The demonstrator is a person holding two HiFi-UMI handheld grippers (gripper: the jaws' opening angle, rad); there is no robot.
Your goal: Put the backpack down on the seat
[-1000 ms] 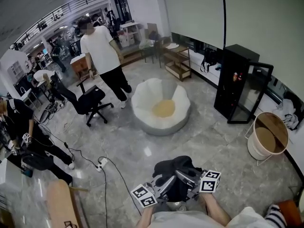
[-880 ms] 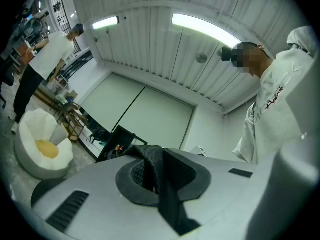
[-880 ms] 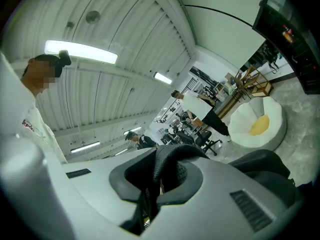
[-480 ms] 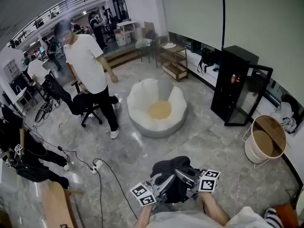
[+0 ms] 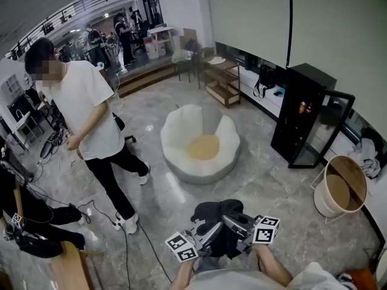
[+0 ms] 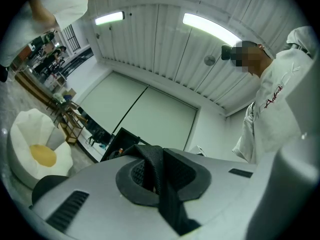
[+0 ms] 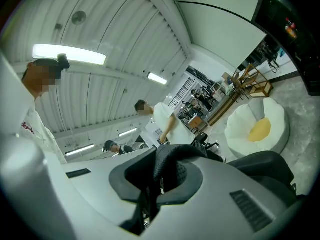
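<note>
A black backpack (image 5: 219, 223) hangs low in the head view, held by its straps between both grippers. My left gripper (image 5: 208, 233) is shut on a black webbing strap (image 6: 161, 181) that runs through its jaws. My right gripper (image 5: 240, 227) is shut on the other black strap (image 7: 167, 170). The seat (image 5: 201, 144) is a white flower-shaped beanbag with a yellow centre, on the floor ahead of the backpack and apart from it. It also shows in the left gripper view, seat (image 6: 34, 154), and in the right gripper view, seat (image 7: 259, 126).
A person in a white T-shirt (image 5: 91, 128) stands left of the seat. Cables and a power strip (image 5: 130, 225) lie on the floor near their feet. A black cabinet with an open door (image 5: 305, 116) and a round wooden basket (image 5: 341, 186) stand at the right.
The person in the white T-shirt has walked from behind the seat to its near left. Seat and cabinet look slightly nearer. Both grippers still hold the backpack the same way.
</note>
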